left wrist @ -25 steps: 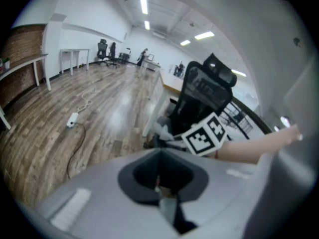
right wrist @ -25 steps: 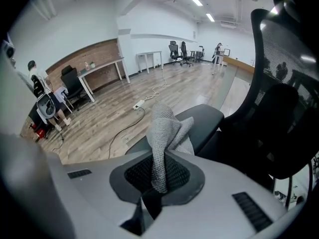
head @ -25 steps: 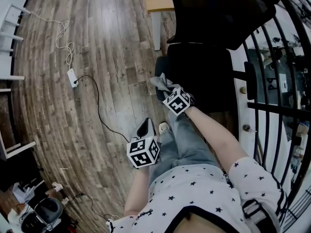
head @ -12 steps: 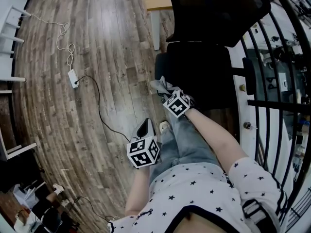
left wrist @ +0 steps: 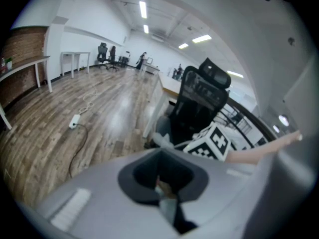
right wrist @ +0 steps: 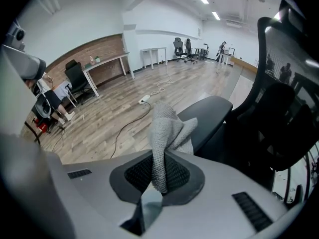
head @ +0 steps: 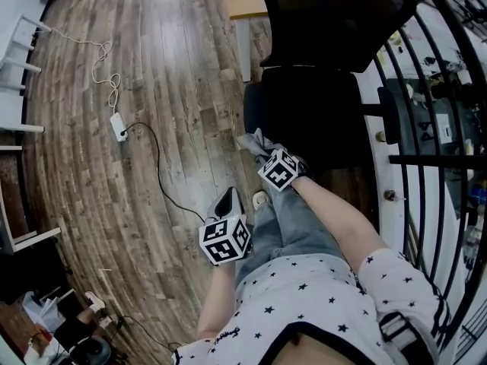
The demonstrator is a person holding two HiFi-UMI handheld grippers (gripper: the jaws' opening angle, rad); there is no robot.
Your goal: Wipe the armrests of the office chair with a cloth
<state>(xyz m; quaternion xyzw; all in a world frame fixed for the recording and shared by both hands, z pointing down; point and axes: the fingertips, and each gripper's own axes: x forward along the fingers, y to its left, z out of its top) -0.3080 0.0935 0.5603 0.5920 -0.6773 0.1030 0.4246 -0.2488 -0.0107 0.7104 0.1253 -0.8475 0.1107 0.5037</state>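
Cloth gripped, at the near armrest

Your right gripper [right wrist: 155,185] is clamped on a bunched grey knitted cloth [right wrist: 167,128] at the near end of the black padded armrest [right wrist: 212,111] of the black mesh-backed office chair [head: 335,21] — contact isn't clear. Your left gripper [head: 227,201] hangs closed on nothing beside your leg. Press hard and the cloth may slip from that small pinch — or the unsteadied chair may swivel away.

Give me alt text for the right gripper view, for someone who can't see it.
The right gripper is shut on a grey cloth that stands up in front of the black armrest of an office chair. Beyond lies a wood floor with a white power strip and cable.
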